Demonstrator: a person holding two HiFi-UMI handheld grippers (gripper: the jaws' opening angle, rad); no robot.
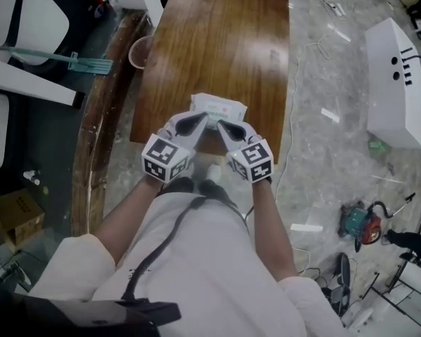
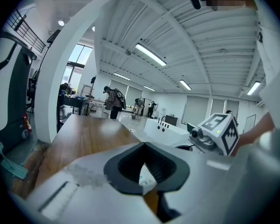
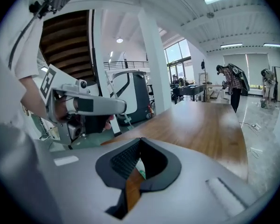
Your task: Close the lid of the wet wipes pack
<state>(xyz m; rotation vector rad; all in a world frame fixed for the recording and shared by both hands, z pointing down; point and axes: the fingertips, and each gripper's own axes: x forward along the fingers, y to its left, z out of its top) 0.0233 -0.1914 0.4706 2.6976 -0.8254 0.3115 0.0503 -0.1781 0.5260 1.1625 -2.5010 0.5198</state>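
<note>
The wet wipes pack (image 1: 219, 108), white with green print, lies flat near the front edge of the wooden table (image 1: 217, 41). Its lid is too small to make out. My left gripper (image 1: 204, 119) and right gripper (image 1: 220, 124) hover side by side over the pack's near edge, tips pointing at it. Both are shut with nothing held. In the left gripper view the left gripper (image 2: 143, 144) has its tips together, and a sliver of the pack (image 2: 147, 175) shows through the gap below. The right gripper (image 3: 141, 139) looks the same in its own view, tips meeting above the table.
A pink cup (image 1: 139, 51) stands at the table's left edge. A white machine (image 1: 396, 83) stands on the floor at the right, a green tool (image 1: 358, 223) and cables below it. White chairs and a cardboard box (image 1: 17, 213) are at the left. People stand far off in the hall.
</note>
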